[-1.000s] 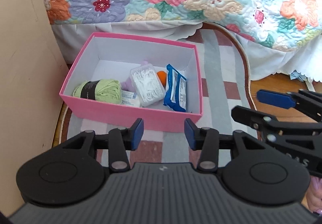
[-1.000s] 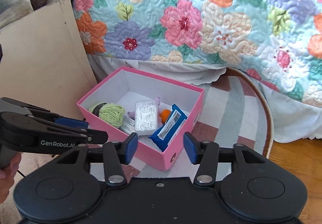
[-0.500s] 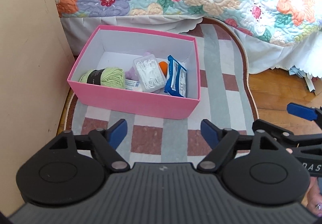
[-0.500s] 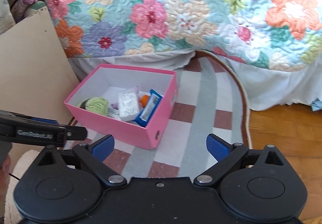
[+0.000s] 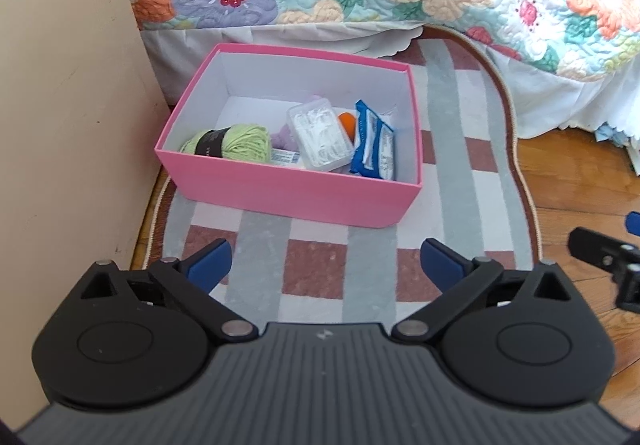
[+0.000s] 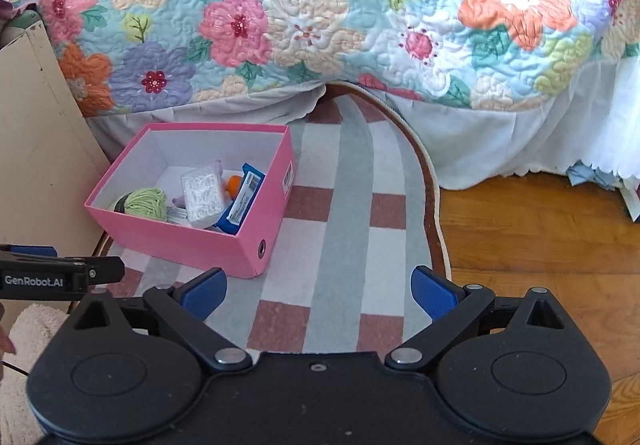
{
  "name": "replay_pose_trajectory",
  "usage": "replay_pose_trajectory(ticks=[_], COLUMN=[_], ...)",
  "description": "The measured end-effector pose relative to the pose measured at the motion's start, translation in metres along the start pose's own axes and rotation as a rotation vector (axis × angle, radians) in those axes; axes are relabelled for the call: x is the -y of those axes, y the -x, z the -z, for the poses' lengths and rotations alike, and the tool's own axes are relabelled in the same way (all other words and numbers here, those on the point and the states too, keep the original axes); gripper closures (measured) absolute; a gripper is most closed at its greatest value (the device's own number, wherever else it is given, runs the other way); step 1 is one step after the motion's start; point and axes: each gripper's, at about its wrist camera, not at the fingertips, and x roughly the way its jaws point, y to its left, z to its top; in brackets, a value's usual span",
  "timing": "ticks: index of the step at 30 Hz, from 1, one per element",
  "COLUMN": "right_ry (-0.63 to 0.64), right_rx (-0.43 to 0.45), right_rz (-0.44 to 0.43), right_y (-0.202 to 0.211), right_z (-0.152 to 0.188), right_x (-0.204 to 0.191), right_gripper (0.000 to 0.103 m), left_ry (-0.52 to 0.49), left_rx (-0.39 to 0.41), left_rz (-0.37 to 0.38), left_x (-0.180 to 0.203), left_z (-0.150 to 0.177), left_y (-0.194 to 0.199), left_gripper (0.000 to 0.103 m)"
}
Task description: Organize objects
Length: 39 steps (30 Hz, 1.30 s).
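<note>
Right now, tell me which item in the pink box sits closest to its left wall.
The green yarn ball with the black band; every other item lies further right.

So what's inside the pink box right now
Green yarn, a clear plastic case, a blue packet, something orange and something lilac. The case covers most of those last two.

White lettering reading "GenRobot.AI" runs along the black side of the left hand-held gripper [image 6: 60,279], seen at the left edge of the right wrist view. The pink box [image 6: 192,241] carries a small barcode sticker [image 6: 288,178] on its end wall, its digits too small to read. The blue packet [image 6: 242,201] inside the box shows a barcode and print, also illegible.
</note>
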Motion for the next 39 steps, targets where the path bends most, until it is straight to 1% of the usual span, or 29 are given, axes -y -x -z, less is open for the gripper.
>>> replay_pose_trajectory(ticks=[6,10,20,26,30,37,39], right_ry=[0.002,-0.022,-0.028,-0.031,-0.043,-0.047,-0.045], right_rx=[-0.013,-0.043,-0.080,-0.097,-0.107,-0.112,-0.112], right_rz=[0.019,0.026,0.064,0.100,0.093,0.095,0.093], right_y=[0.002,-0.002,-0.006,-0.007,-0.010,-0.011,-0.011], right_z=[0.003,0.003,0.006,0.007,0.008,0.009,0.009], right_x=[0.001,0.005,0.008,0.012,0.016,0.015,0.016], right_gripper=[0.003,0.003,0.003,0.003,0.003,0.003,0.003], left_ry=[-0.008,0.014,-0.004,-0.003,-0.020,-0.029,-0.034], left_rx=[-0.024,-0.058,-0.033,-0.041,-0.056,-0.075,-0.104], left_rz=[-0.011,-0.018,-0.028,-0.023,-0.027,-0.060,-0.067], left_x=[0.001,-0.001,0.001,-0.001,0.001,0.001,0.001], left_z=[0.000,-0.001,0.000,0.000,0.001,0.001,-0.001], left_y=[-0.005,-0.011,-0.009,-0.009,-0.012,-0.017,-0.021], left_gripper=[0.000,0.000,0.000,0.000,0.000,0.000,0.000])
